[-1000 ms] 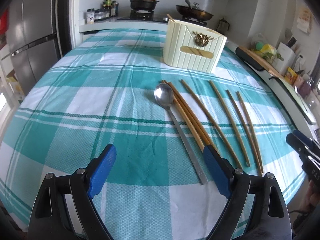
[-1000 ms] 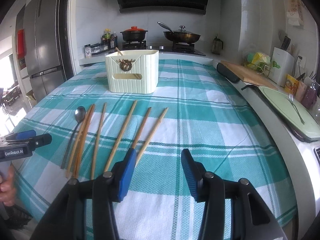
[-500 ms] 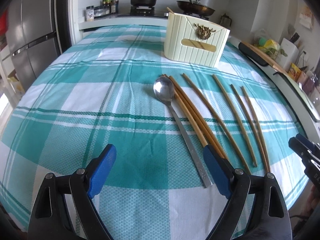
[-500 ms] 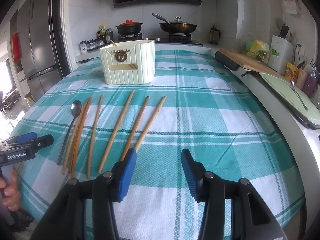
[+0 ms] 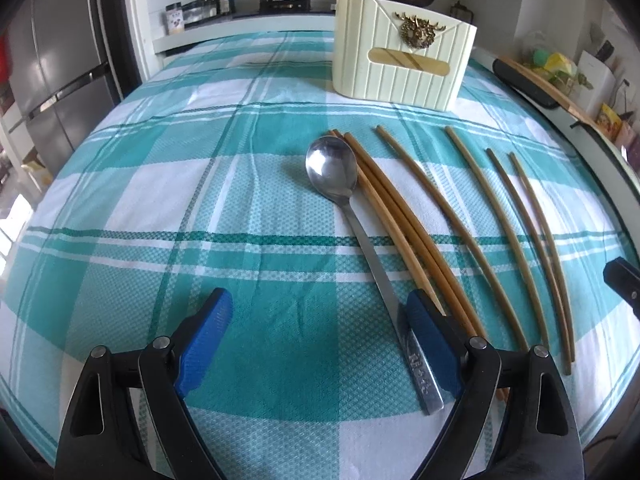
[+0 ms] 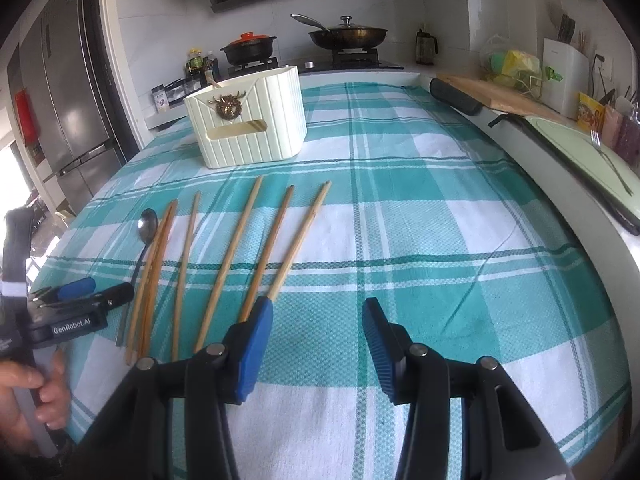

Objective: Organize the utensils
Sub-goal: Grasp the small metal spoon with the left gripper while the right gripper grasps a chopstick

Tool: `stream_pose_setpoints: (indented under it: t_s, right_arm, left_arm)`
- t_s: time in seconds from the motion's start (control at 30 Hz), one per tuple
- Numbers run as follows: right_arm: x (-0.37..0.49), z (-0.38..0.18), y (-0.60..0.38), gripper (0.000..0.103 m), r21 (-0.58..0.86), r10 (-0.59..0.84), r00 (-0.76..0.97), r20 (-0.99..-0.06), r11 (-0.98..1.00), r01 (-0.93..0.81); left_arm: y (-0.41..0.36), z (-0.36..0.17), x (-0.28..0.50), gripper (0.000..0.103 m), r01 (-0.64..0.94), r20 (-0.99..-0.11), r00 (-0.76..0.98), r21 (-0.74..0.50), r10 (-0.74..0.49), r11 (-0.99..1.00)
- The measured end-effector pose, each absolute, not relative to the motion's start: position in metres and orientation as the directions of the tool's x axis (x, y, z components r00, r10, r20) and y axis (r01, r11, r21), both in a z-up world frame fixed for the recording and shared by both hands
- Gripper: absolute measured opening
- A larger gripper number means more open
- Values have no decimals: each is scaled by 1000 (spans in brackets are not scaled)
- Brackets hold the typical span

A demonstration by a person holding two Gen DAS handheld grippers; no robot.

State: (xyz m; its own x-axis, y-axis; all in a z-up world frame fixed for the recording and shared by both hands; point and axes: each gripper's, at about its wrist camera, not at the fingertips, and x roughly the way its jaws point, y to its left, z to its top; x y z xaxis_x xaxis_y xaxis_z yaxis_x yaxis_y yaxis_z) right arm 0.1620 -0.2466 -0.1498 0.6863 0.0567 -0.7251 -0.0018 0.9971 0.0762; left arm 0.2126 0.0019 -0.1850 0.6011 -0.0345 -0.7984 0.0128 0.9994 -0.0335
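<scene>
On the teal-and-white checked tablecloth [image 5: 224, 184], the utensils are now seen larger and nearer than a second ago in both wrist views, and in the left view the holder has climbed toward the top edge. The end of the spoon [image 5: 332, 172] handle, previously ahead of the left gripper [image 5: 320, 336], is now found just inside its right-hand pad; no contact can be confirmed. The left jaws are spread wide with only cloth and that handle end between them. The right gripper [image 6: 318, 344] is held partly open, gripping nothing, its left-hand pad overlapping the near tip of the rightmost chopstick.

The spoon is laid lengthwise away from the person, bowl toward the cream ribbed utensil holder [image 5: 400, 60] and handle toward the grippers. The wooden chopsticks [image 5: 472, 220] are laid roughly parallel beside it, fanned slightly, three of them bunched against the spoon.

The holder is stood upright at the far part of the table. Beyond it a stove with a red-lidded pot [image 6: 250, 46] and a lidded pan [image 6: 346, 34] is seen, and a steel fridge [image 6: 68, 92] at the left.
</scene>
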Motion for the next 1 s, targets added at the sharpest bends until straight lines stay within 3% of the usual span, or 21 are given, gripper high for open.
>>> stream_pose_setpoints:
  t_s: [0.2, 0.33, 0.43, 0.57, 0.7, 1.0]
  right_arm:
    - [198, -163, -236, 47, 87, 87, 639, -765, 996, -31]
    - [221, -176, -228, 42, 84, 99, 602, -792, 995, -53]
    - [228, -182, -223, 30, 50, 80, 591, -803, 997, -67]
    - [227, -181, -224, 22, 8, 44, 582, -812, 998, -64]
    - [220, -179, -231, 22, -57, -25, 578, -816, 998, -37]
    - [214, -174, -240, 26, -20, 15, 566, -824, 998, -57]
  left_arm:
    - [-1, -186, 213, 92, 13, -808, 590, 0, -8, 1000]
    - [1, -186, 216, 94, 4, -814, 581, 19, 13, 1000]
    - [5, -186, 216, 94, -4, -816, 578, 31, 27, 1000]
    - [14, -185, 217, 94, -19, -818, 573, 42, 46, 999]
    - [21, -186, 219, 94, -29, -824, 564, 31, 43, 999]
    - [17, -186, 240, 95, 93, -839, 543, 18, -36, 995]
